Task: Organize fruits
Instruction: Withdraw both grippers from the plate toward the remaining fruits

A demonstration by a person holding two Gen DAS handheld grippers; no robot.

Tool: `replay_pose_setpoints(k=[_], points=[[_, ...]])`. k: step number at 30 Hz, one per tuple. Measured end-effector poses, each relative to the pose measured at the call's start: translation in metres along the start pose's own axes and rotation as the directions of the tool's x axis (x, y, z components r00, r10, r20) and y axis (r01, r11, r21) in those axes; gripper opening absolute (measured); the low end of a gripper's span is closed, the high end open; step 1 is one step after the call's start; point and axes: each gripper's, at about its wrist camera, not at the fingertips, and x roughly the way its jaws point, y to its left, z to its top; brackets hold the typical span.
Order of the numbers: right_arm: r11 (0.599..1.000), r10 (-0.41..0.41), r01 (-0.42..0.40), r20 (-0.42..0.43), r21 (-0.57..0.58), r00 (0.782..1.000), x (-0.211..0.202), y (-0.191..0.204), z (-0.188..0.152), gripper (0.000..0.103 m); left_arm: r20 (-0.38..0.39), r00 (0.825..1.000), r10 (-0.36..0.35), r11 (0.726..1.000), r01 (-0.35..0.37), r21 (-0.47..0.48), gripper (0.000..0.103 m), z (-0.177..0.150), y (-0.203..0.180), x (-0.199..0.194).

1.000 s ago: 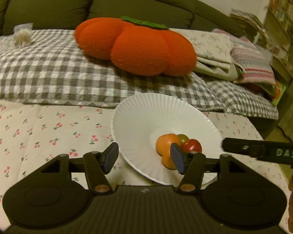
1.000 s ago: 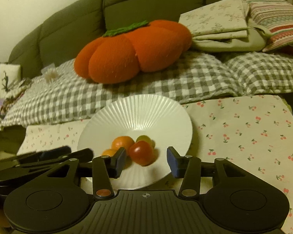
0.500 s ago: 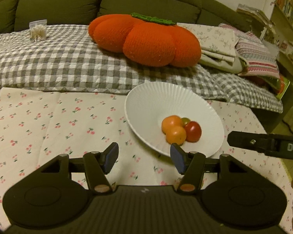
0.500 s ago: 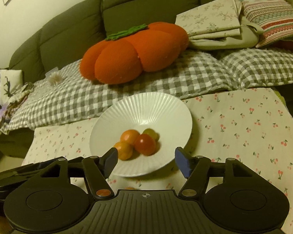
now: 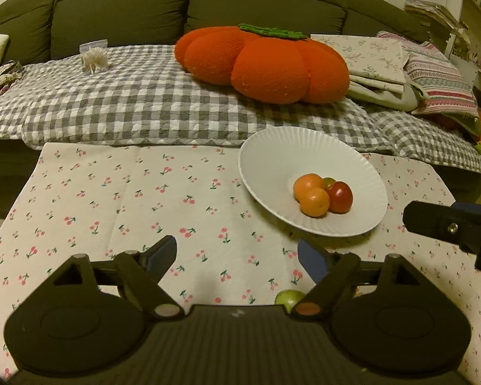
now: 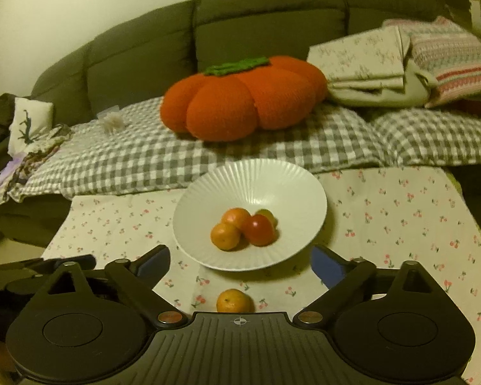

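The white ribbed plate [image 5: 272, 147] [image 6: 250, 170] on the cherry-print cloth holds two oranges [image 5: 314, 203] [image 6: 226, 235], a red fruit [image 5: 340, 197] [image 6: 258, 229] and a green fruit [image 5: 329, 181] [image 6: 266, 214] half hidden behind them. My left gripper [image 5: 237, 256] hovers short of the plate, its jaws opening with nothing between them. A green fruit [image 5: 288, 300] lies on the cloth just under it. My right gripper [image 6: 240, 263] hangs before the plate's near rim, jaws opening and empty. A loose orange [image 6: 233, 301] lies on the cloth below it.
Behind the table stands a dark green sofa [image 5: 128, 9] with a grey checked blanket [image 5: 128, 102], a big orange pumpkin cushion [image 5: 266, 64] [image 6: 240, 102] and folded linens [image 5: 378, 61]. The right gripper's finger [image 5: 449, 227] juts in from the right of the left wrist view.
Both grippers drew back from the plate and their jaws widened. The red fruit, earlier between the right fingers, now lies free in the plate. A green fruit and an orange on the cloth came into view.
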Motion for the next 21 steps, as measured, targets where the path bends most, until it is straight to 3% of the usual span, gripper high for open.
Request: replay_pose_setpoints(k=[7,21], points=[[0.998,-0.018,0.020,0.033,-0.055,0.999,-0.009,0.015,-0.005,0.102,0.018,0.999,0.039,0.999,-0.038,-0.013,0.091,-0.007,0.007,-0.015],[0.997,-0.036,0.036,0.012,-0.067,0.999,-0.023,0.021,-0.029,0.103,0.014,0.999,0.046,0.999,-0.046,0.026,0.092,-0.031,0.002,-0.033]])
